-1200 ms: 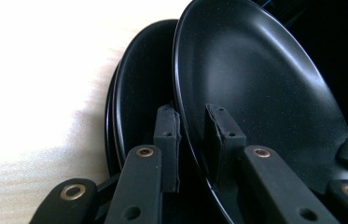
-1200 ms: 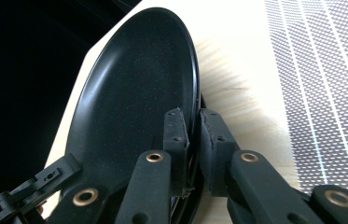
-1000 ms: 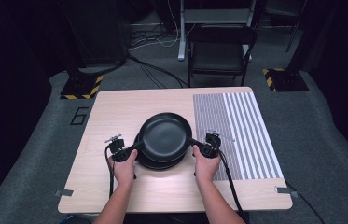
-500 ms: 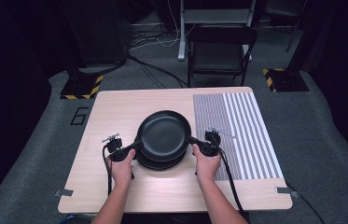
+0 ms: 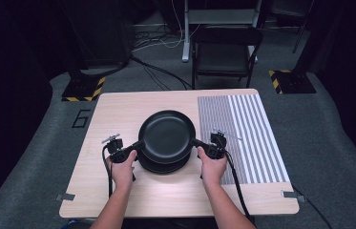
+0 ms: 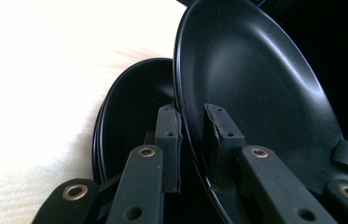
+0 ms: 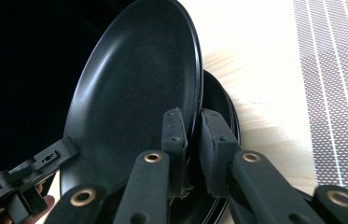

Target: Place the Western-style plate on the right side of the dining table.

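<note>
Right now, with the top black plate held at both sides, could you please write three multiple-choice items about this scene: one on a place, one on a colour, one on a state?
1. Where does the stack of round black plates rest?
A. on the bare light wooden table
B. on the grey striped mat
C. on the chair

2. What colour is the lifted round plate?
A. white
B. black
C. grey

3. How is the left gripper?
A. open above the table
B. shut on the lifted plate's rim
C. shut on a cable

Answers:
1 A, wood shows around the stack.
2 B, glossy black in every view.
3 B, its fingers pinch the rim, as does the right gripper.
</note>
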